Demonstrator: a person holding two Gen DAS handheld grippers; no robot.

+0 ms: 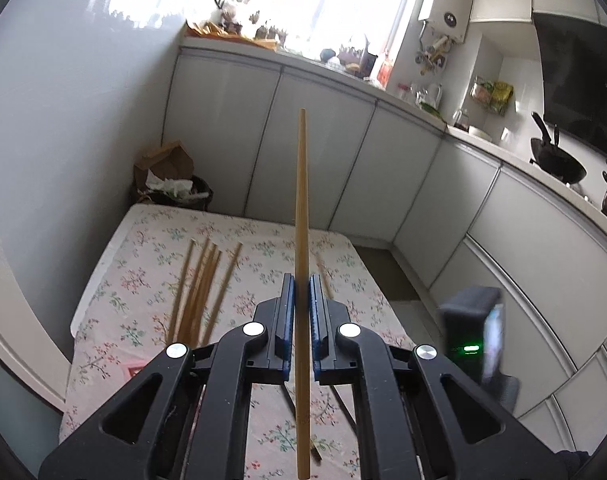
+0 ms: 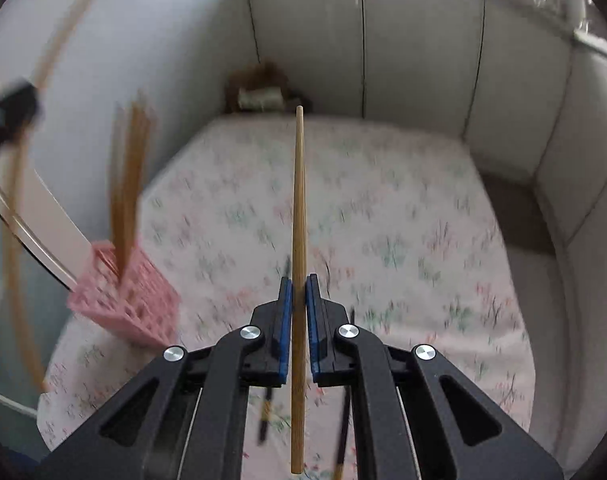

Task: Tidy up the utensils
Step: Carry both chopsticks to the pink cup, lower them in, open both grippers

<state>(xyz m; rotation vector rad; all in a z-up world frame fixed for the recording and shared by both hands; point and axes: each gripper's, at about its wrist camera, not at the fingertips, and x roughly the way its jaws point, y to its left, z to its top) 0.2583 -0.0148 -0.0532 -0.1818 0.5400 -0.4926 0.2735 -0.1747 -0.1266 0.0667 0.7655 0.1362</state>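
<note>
Both sets of jaws clamped on a long light-wood chopstick each: left gripper (image 1: 302, 294) and right gripper (image 2: 299, 294), stick axis running straight ahead. Pink lattice plastic holder (image 2: 123, 308), lower left of right view, already bristling with chopsticks; probably nearer the left gripper (image 2: 7, 116), blurred at that view's left edge.

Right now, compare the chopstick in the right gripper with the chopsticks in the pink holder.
The gripped chopstick is single, clamped between the right gripper's fingers above the table; the holder's chopsticks are a bundle standing in the pink holder. One looks sharp, the bundle blurred. Both are light wood.
</note>
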